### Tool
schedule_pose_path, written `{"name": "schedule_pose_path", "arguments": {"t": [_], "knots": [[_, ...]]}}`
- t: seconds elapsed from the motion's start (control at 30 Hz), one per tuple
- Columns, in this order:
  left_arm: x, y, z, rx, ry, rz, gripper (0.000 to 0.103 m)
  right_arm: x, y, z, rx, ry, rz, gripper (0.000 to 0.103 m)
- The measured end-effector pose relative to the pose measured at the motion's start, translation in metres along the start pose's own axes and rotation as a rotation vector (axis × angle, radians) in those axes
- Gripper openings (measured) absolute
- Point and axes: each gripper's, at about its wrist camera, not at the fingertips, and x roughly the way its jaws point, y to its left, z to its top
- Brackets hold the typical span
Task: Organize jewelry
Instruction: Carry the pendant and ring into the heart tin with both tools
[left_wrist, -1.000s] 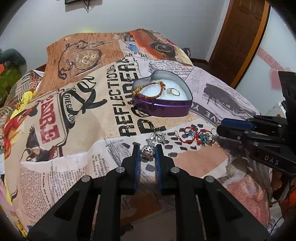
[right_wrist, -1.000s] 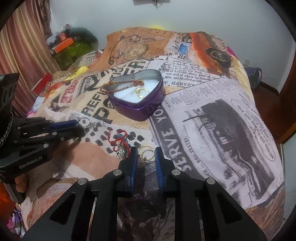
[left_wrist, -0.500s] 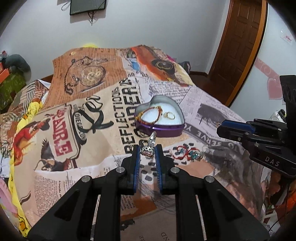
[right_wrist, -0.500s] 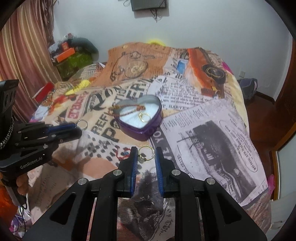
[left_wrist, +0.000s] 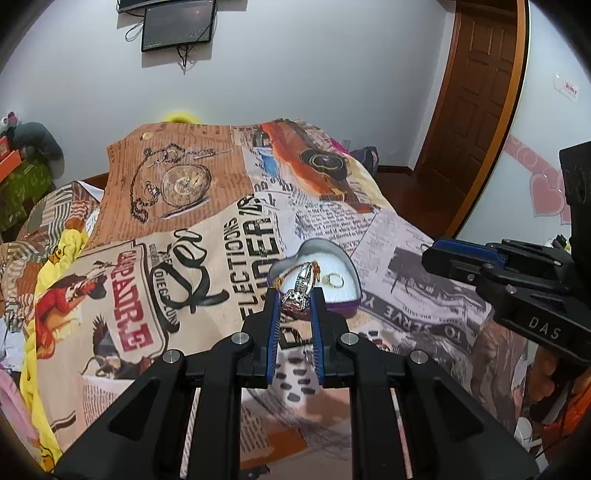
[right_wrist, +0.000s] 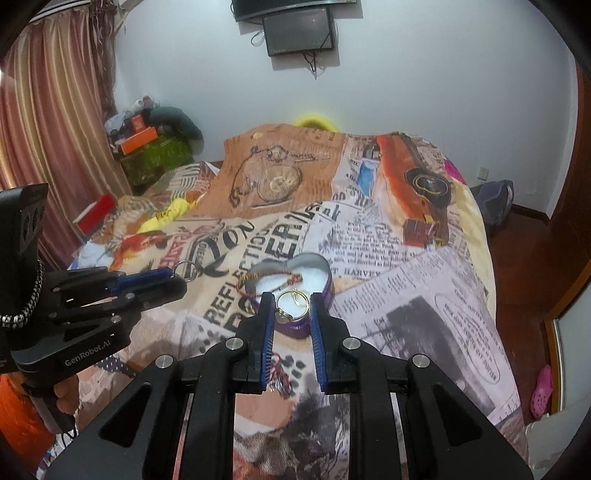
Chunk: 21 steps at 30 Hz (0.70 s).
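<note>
A purple heart-shaped tin (left_wrist: 349, 258) with a white lining sits on the printed bedspread; it holds a gold-and-red bracelet (right_wrist: 275, 282) and a gold ring (left_wrist: 335, 280). My left gripper (left_wrist: 294, 301) is shut on a silver ornate ring (left_wrist: 295, 293) and holds it raised just in front of the tin. My right gripper (right_wrist: 291, 308) is shut on a gold hoop ring with a small charm (right_wrist: 291, 303), held up in front of the tin (right_wrist: 325, 269). A red-and-blue bracelet (right_wrist: 279, 373) lies on the bedspread below the right gripper's fingers.
The bedspread (left_wrist: 184, 258) covers a bed that drops off at the right toward a wooden floor and a brown door (left_wrist: 476, 92). A curtain (right_wrist: 48, 129) and cluttered boxes (right_wrist: 147, 147) stand at the far left. A screen (right_wrist: 299, 29) hangs on the wall.
Both grippers have lifted off the bedspread with their rings and risen, now held higher in front of the heart tin. The red-and-blue bracelet stays on the bedspread.
</note>
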Motion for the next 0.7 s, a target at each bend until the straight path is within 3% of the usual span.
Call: {"name": "schedule_pose_path", "arguments": {"t": [0.33,0.7], "knots": [[0.023,0.004,0.016,0.002,0.009,-0.011,0.015,0.016,-0.004,0.009,0.009,-0.004,0.007,0.017],[0.061,0.008,0.016,-0.002,0.081,-0.041,0.015,0.055,-0.007,0.007,-0.02,0.08,0.028,0.017]]}}
